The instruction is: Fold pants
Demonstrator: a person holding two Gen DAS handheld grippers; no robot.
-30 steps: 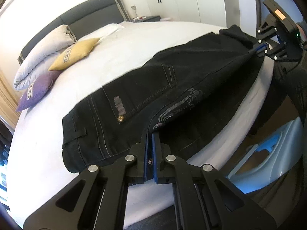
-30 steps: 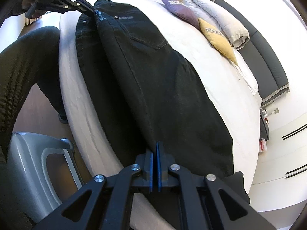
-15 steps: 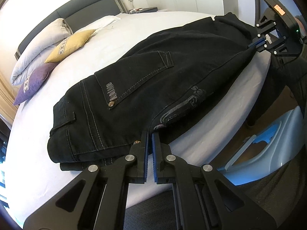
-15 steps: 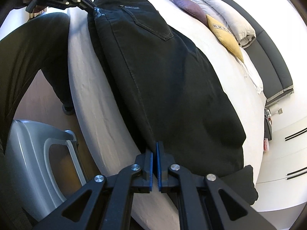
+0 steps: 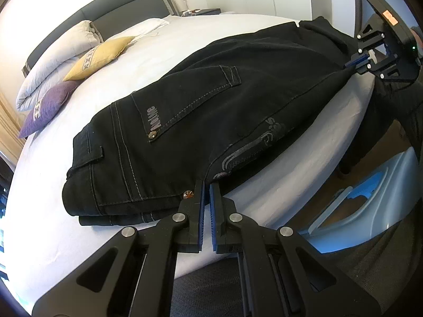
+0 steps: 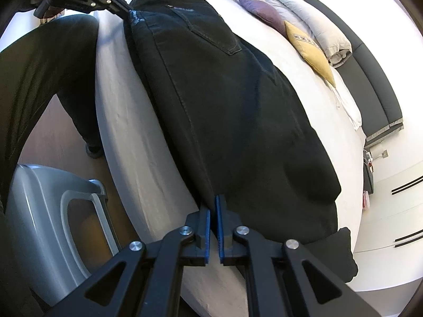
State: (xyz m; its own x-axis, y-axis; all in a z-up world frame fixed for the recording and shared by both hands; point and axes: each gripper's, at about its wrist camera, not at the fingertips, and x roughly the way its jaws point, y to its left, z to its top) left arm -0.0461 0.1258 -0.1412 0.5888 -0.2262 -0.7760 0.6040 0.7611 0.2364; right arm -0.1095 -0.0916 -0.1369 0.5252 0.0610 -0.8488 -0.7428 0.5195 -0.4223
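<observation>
Black pants (image 5: 201,121) lie folded lengthwise along the near edge of the white bed (image 5: 132,60), back pocket facing up. My left gripper (image 5: 205,185) is shut on the pants' near edge at the waist end, by a rivet. My right gripper (image 6: 213,206) is shut on the pants (image 6: 224,100) at their near edge toward the leg end. Each gripper shows in the other's view: the right one (image 5: 351,62) at the far right, the left one (image 6: 127,9) at the top left. A loose dark leg end (image 6: 341,253) lies past the fold.
Purple (image 5: 45,108) and yellow (image 5: 97,56) cushions and a rolled grey duvet (image 5: 53,60) lie by the dark headboard (image 5: 105,15). A pale plastic stool (image 6: 53,211) stands on the wood floor beside the bed. The person's dark-clad legs (image 6: 39,66) stand at the bed edge.
Both grippers have carried the pants' near edge further onto the bed and lowered it. The hanging part is up on the mattress and the pants lie flatter.
</observation>
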